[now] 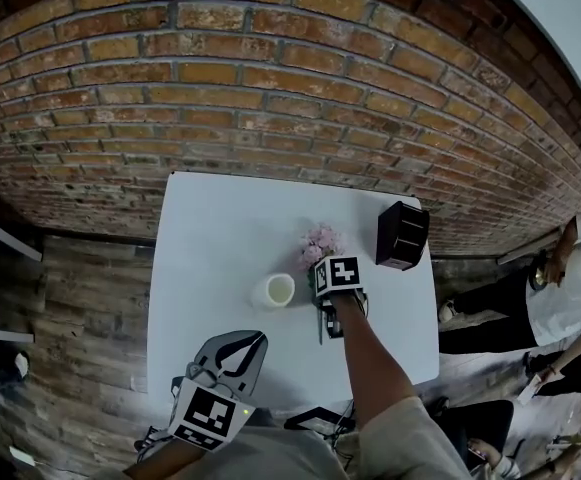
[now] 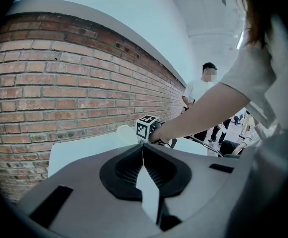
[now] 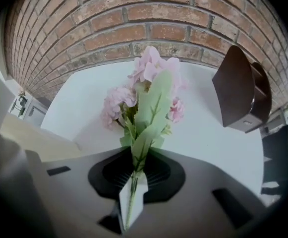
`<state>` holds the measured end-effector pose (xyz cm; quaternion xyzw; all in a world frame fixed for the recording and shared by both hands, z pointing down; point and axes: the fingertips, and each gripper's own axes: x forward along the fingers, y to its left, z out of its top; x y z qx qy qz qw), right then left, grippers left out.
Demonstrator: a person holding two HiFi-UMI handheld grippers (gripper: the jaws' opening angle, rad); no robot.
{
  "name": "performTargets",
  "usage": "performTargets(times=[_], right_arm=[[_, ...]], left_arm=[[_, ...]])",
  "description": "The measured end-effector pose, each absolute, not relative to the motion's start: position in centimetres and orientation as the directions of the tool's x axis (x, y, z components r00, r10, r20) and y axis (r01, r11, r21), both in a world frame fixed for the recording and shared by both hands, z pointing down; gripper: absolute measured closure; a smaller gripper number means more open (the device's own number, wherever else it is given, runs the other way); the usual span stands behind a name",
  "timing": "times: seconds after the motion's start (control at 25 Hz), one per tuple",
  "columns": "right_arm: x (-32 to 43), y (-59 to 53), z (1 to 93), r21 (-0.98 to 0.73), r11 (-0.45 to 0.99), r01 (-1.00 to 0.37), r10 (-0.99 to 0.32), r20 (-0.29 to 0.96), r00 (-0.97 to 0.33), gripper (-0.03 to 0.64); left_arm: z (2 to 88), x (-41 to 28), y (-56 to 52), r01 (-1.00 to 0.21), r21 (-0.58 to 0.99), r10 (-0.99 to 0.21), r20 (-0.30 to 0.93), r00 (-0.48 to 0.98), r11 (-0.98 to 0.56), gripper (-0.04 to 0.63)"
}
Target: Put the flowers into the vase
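A bunch of pink flowers (image 1: 320, 240) with green leaves lies on the white table (image 1: 215, 228). In the right gripper view the blooms (image 3: 148, 88) point toward the brick wall. My right gripper (image 1: 325, 308) points steeply down at the stem end, and its jaws (image 3: 135, 175) are shut on the green stem. A small pale vase (image 1: 275, 290) stands upright just left of that gripper, with nothing in it. My left gripper (image 1: 238, 353) hovers at the table's near edge, shut and holding nothing; its own view (image 2: 144, 155) looks across at the right hand and the vase (image 2: 125, 131).
A dark brown box (image 1: 402, 235) stands at the table's back right corner, to the right of the flowers (image 3: 240, 90). A brick wall (image 1: 270, 88) runs behind the table. People stand and sit to the right (image 1: 570, 288). Wooden floor lies to the left.
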<state>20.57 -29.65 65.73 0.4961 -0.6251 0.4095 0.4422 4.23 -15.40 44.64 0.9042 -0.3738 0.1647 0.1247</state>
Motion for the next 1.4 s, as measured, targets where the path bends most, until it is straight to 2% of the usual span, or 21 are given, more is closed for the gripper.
performTargets(times=[0.64, 1.08, 1.4], right_arm=[[21.0, -29.5, 61.1, -0.119, 0.166, -0.979, -0.424, 0.888, -0.180, 0.583], [19.7, -29.8, 55.1, -0.137, 0.207, -0.969, -0.575, 0.784, -0.234, 0.584], [17.8, -29.6, 49.2, -0.156, 0.263, -0.952, -0.687, 0.663, -0.298, 0.584]], left_arm=[[44.0, 5.2, -13.7, -0.693, 0.106, -0.618, 0.373, 0.692, -0.713, 0.586], [43.3, 5.1, -13.5, -0.702, 0.089, -0.636, 0.356, 0.685, -0.706, 0.586], [43.0, 5.2, -13.9, -0.709, 0.082, -0.644, 0.357, 0.677, -0.700, 0.586]])
